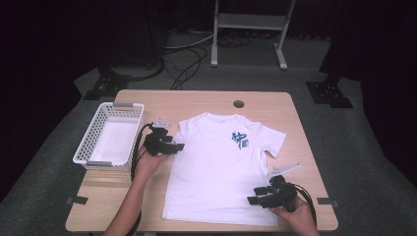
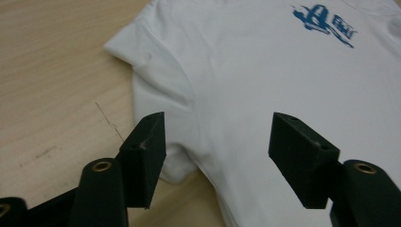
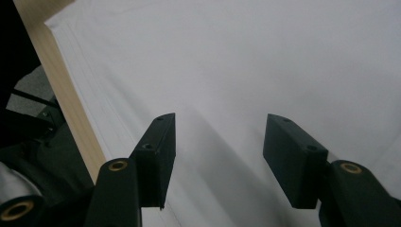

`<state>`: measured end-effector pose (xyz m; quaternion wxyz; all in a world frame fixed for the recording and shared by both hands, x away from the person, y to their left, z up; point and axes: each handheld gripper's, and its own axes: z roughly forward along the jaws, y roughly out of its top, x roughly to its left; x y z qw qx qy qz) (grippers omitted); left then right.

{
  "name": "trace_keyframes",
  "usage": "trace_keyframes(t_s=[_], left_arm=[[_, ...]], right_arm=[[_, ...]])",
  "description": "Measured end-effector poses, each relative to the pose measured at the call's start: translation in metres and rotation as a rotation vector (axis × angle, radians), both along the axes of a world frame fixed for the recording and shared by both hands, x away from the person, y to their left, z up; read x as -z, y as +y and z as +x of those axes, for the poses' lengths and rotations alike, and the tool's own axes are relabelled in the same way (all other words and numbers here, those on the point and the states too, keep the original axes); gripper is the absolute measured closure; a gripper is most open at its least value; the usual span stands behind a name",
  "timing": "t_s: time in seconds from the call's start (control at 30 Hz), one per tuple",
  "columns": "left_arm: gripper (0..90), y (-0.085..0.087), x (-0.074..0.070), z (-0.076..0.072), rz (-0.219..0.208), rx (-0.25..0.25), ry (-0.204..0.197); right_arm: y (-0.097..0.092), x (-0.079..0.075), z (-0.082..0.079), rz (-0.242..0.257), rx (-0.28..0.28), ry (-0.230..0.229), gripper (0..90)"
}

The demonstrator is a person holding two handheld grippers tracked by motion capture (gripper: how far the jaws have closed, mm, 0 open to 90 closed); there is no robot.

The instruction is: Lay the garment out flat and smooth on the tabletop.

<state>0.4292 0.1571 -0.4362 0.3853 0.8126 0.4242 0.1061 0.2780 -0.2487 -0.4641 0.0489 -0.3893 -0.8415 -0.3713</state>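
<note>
Jaws apart over smooth white cotton T-shirt [image 1: 216, 167].

High view overhead, facing forward-down; both gripper views close over shared T-shirt [image 1: 221, 162]

Recording studio or lab setup, not a home. Dark curtained walls all round, grey carpet [image 1: 364, 162], black stand bases [image 1: 328, 93] bolted either side, loose cables [image 1: 184, 61] trailing across the floor, a white metal frame [image 1: 248, 29] behind one lit wooden surface [image 1: 206, 101].
</note>
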Motion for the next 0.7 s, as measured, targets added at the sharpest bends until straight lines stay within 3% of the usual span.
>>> trace_keyframes(t_s=[0.23, 0.33, 0.4, 0.5, 0.7], left_arm=[[44.5, -0.004, 0.007, 0.041, -0.037, -0.068, 0.052], [50.3, -0.008, 0.008, 0.052, -0.053, -0.071, 0.084], [53.7, -0.011, 0.009, 0.058, -0.039, -0.094, 0.109], [55.7, -0.015, 0.012, 0.067, -0.064, -0.105, 0.137], [57.9, -0.025, 0.018, 0.078, -0.009, -0.133, 0.168]], right_arm=[[-0.002, 0.004, -0.004, -0.006, -0.007, 0.003, 43.7], [-0.004, 0.005, -0.006, 0.003, -0.001, 0.009, 42.9], [-0.005, 0.005, -0.007, 0.002, -0.007, 0.007, 42.5], [-0.007, 0.005, -0.01, 0.006, -0.007, 0.007, 42.4], [-0.01, 0.006, -0.014, 0.02, -0.003, 0.005, 42.4]])
